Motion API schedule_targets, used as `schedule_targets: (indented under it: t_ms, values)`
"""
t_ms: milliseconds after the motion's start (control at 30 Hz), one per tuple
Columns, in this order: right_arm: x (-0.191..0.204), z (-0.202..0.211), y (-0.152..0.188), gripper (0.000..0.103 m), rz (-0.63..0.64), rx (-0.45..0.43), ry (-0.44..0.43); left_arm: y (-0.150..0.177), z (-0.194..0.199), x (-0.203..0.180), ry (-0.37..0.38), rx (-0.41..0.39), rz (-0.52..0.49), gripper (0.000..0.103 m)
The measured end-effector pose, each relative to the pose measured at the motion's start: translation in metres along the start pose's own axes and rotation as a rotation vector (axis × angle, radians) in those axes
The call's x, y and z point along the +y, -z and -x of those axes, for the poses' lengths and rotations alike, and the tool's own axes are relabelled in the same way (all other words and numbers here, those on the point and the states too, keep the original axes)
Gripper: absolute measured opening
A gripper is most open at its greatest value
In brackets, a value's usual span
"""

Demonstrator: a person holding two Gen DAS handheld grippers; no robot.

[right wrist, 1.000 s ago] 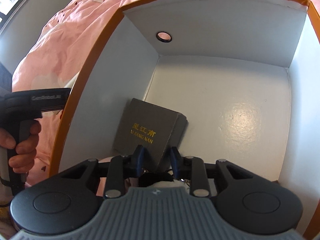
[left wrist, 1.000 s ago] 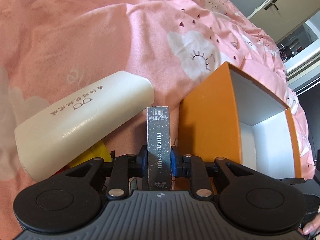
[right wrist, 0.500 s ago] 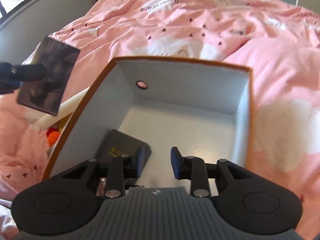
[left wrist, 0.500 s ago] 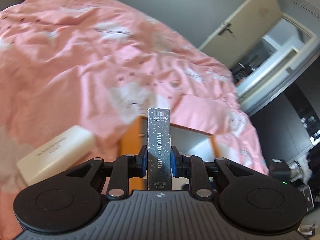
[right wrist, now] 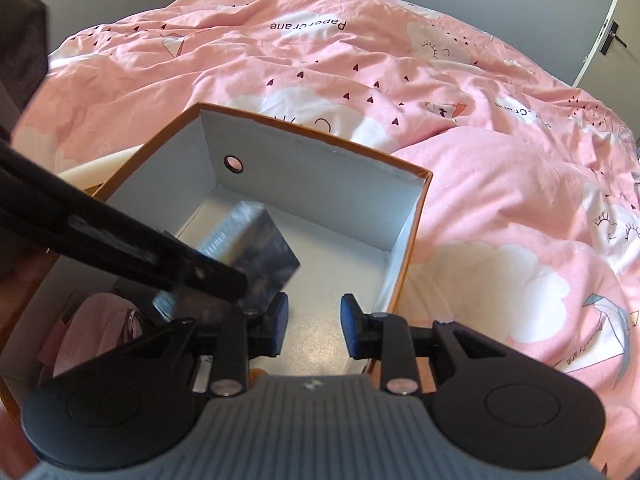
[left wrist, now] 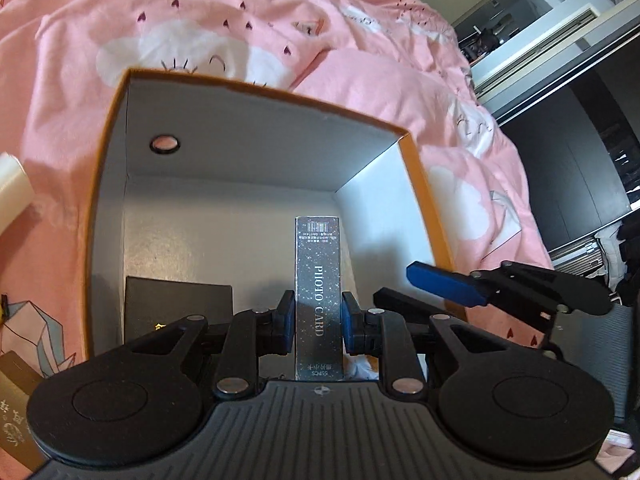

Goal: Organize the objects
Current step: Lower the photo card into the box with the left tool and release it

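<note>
Over the open orange box (left wrist: 416, 184) on the pink duvet (left wrist: 80, 40), the left gripper (left wrist: 318, 322) pinches the photo-card pack (left wrist: 318, 280) by its narrow sides, a light, stiff, glossy carton probably prone to slipping, while the right gripper (right wrist: 312, 320) hangs spread and empty.

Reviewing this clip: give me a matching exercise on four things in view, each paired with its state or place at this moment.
Things:
1. photo card box
2. dark box
3. right tool
4. cream case

States:
A. open, holding nothing
B. outside the orange box, on the pink duvet
C. lying inside the orange box
D. clamped in the left tool

Pairs: 1-D, 2-C, 3-A, 4-B
</note>
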State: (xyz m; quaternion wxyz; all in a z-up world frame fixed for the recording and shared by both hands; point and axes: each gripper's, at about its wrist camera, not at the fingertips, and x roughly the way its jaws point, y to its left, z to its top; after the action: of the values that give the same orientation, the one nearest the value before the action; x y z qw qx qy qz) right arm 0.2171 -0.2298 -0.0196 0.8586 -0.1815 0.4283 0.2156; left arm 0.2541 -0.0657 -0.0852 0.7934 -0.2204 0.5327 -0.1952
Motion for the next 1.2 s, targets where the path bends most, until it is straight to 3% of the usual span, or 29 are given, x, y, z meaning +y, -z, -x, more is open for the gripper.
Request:
schedule_targets:
  t_ms: [100, 333, 600, 667, 767, 900, 1000, 1200]
  values:
    - [0.001, -0.005, 0.001, 0.03, 0.009, 0.004, 0.004, 0.004, -0.016, 0.008, 0.024, 0.025, 0.041, 0.025]
    - [0.011, -0.017, 0.001, 0.029, 0.037, 0.022, -0.01, 0.008, -0.038, 0.021, -0.013, 0.106, 0.082, 0.027]
    - [0.016, -0.018, 0.001, 0.028, 0.065, 0.026, -0.014, 0.007, -0.025, 0.012, -0.112, 0.123, 0.015, 0.032]
    - [0.016, -0.019, 0.002, 0.028, 0.066, 0.031, -0.016, 0.006, -0.018, 0.008, -0.133, 0.114, -0.025, 0.042]
    - [0.018, -0.02, 0.001, 0.029, 0.067, 0.032, -0.022, 0.004, -0.008, 0.007, -0.122, 0.119, -0.052, 0.044]
    - [0.023, -0.023, -0.004, 0.029, 0.087, 0.027, -0.027, -0.005, 0.013, 0.007, -0.103, 0.068, -0.075, 0.044]
    - [0.025, -0.033, -0.012, 0.029, 0.088, 0.058, -0.03, -0.013, 0.035, 0.005, -0.086, -0.017, -0.09, 0.044]
    - [0.02, -0.059, -0.023, 0.034, -0.004, 0.137, -0.076, -0.028, 0.069, 0.008, -0.088, -0.163, -0.064, 0.044]
